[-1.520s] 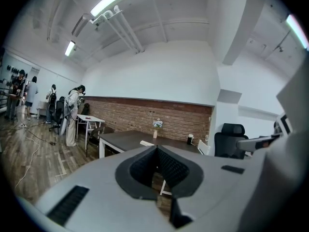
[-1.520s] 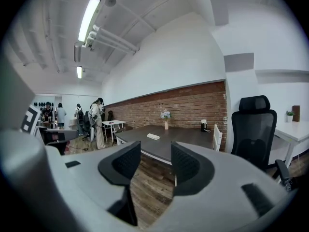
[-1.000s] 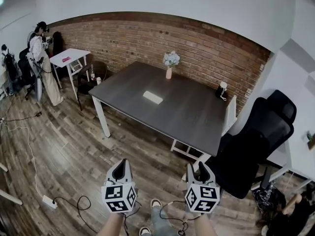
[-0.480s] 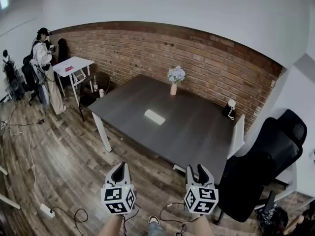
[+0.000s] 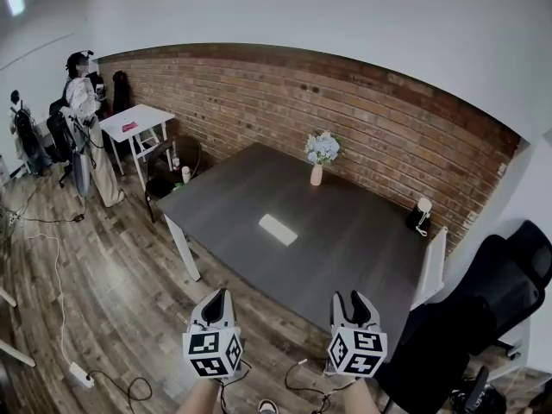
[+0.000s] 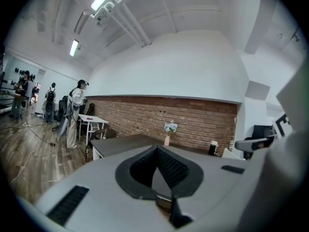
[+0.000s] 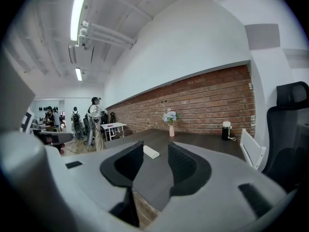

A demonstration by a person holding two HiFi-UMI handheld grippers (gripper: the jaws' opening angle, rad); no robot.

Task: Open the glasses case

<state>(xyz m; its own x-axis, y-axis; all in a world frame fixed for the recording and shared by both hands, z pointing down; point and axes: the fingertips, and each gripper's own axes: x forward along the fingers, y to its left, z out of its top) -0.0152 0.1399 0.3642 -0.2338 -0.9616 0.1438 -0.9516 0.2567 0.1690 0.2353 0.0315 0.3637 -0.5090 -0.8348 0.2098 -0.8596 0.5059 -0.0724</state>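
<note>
1. on the dark table [image 5: 349, 250], well ahead of both grippers, the white glasses case [image 5: 278, 229] lies flat and shut near the middle, apart from the vase of flowers [image 5: 317, 171].
2. since a second ago the table has drawn nearer and sits lower in the head view. the person is walking up to it, with the grippers carried over the wooden floor [image 5: 112, 291]. this looks like the approach only, with the case untouched.
3. the left gripper [image 5: 216, 294] has its jaws together on nothing. the right gripper [image 5: 350, 298] has its jaws apart and empty.
4. the right gripper view frames the far-off case between its jaws. the left gripper view shows table and vase but no case.
</note>
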